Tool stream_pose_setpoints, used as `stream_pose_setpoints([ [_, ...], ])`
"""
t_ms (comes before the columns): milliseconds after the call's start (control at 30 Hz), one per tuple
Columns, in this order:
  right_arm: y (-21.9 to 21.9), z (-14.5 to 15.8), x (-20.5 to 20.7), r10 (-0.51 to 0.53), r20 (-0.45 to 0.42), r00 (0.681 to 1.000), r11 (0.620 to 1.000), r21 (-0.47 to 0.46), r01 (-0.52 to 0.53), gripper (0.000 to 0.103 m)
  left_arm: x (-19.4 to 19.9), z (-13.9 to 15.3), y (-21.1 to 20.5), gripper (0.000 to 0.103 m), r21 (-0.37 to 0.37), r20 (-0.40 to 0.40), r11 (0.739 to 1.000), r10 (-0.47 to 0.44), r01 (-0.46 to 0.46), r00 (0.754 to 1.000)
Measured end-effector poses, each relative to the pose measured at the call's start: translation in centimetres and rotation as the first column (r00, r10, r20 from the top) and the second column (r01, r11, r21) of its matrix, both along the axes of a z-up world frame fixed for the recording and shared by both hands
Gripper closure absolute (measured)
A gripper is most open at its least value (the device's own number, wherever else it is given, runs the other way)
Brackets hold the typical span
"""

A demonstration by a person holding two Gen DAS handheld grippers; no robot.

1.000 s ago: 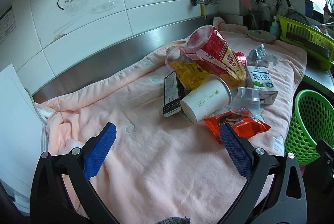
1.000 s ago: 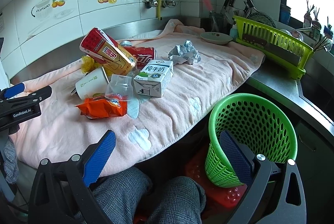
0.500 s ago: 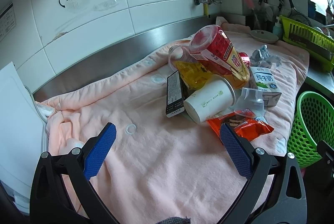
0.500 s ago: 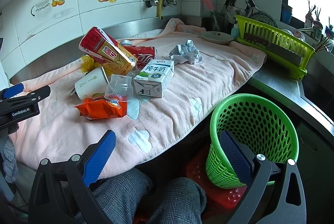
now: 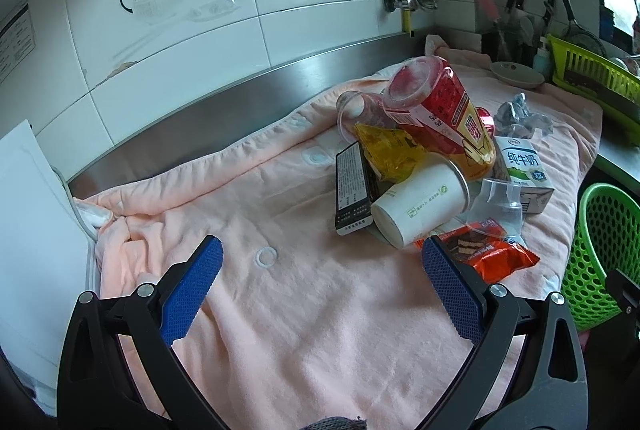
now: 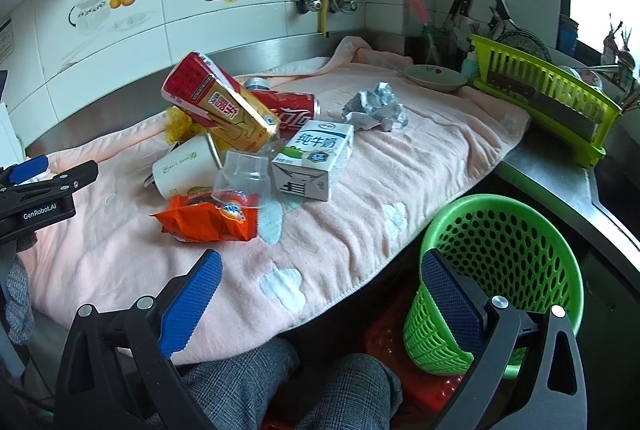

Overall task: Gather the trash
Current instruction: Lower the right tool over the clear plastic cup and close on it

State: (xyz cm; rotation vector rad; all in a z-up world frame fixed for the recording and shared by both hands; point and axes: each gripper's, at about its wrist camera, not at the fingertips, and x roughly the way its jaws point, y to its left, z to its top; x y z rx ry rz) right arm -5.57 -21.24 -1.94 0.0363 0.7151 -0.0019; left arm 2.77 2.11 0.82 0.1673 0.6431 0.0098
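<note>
Both grippers, left [image 5: 320, 282] and right [image 6: 320, 294], hung with jaws spread wide, gripping nothing. Trash lay heaped on the pink towel [image 5: 280, 310]: paper cup [image 5: 420, 207], milk carton [image 6: 314, 159], orange wrapper [image 6: 208, 218]. Beside the towel's edge stood the green basket [image 6: 516, 254].

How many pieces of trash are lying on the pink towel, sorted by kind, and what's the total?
Cartons: 2, the red and gold carton and the milk carton
Cups: 3, a paper cup and two clear cups
Cans: 1, red
Wrappers: 2, orange and yellow
Crumpled foil: 1
Black box: 1
Total: 10
</note>
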Motion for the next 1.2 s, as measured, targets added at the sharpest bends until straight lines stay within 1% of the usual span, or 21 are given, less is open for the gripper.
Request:
stream_pose_setpoints([
  [67, 0.4, -0.3, 0.7, 0.014, -0.008, 1.000, 1.000, 0.004, -0.014, 0.006, 0.2, 0.1, 0.3, 0.005, -0.002, 0.000, 1.000, 0.006, -0.006, 1.000],
  [233, 0.9, -0.4, 2.7, 0.069, -0.009, 0.998, 0.996, 0.050, -0.069, 0.007, 0.8, 0.2, 1.1, 0.005, -0.015, -0.005, 1.000, 0.024, -0.024, 1.000],
  [467, 2.2, -0.8, 6.6, 0.123, -0.033, 0.992, 0.989, 0.093, -0.119, 0.009, 1.7, -0.1, 2.1, 0.005, -0.015, -0.018, 0.999, 0.041, -0.042, 0.999],
  [533, 2.6, -1.1, 7.6, 0.136, -0.043, 0.990, 0.986, 0.099, -0.131, 0.014, 2.0, -0.2, 2.3, 0.005, -0.016, -0.024, 0.999, 0.047, -0.047, 0.999],
  [633, 3.0, -1.8, 9.0, 0.149, -0.062, 0.987, 0.983, 0.118, -0.141, 0.015, 2.3, -0.1, 2.8, 0.005, -0.016, -0.023, 0.998, 0.056, -0.056, 0.998],
  [900, 4.6, -3.4, 12.0, 0.169, -0.112, 0.979, 0.981, 0.116, -0.156, 0.022, 3.0, -0.1, 3.9, 0.005, -0.031, -0.030, 0.997, 0.068, -0.069, 0.997],
  [1033, 4.7, -4.2, 13.0, 0.168, -0.141, 0.976, 0.980, 0.128, -0.150, 0.027, 3.3, -0.2, 4.2, 0.005, -0.035, -0.034, 0.997, 0.067, -0.068, 0.997],
  [1200, 5.1, -4.9, 13.6, 0.175, -0.160, 0.971, 0.979, 0.134, -0.154, 0.031, 3.9, -0.4, 4.3, 0.005, -0.040, -0.038, 0.997, 0.060, -0.062, 0.997],
])
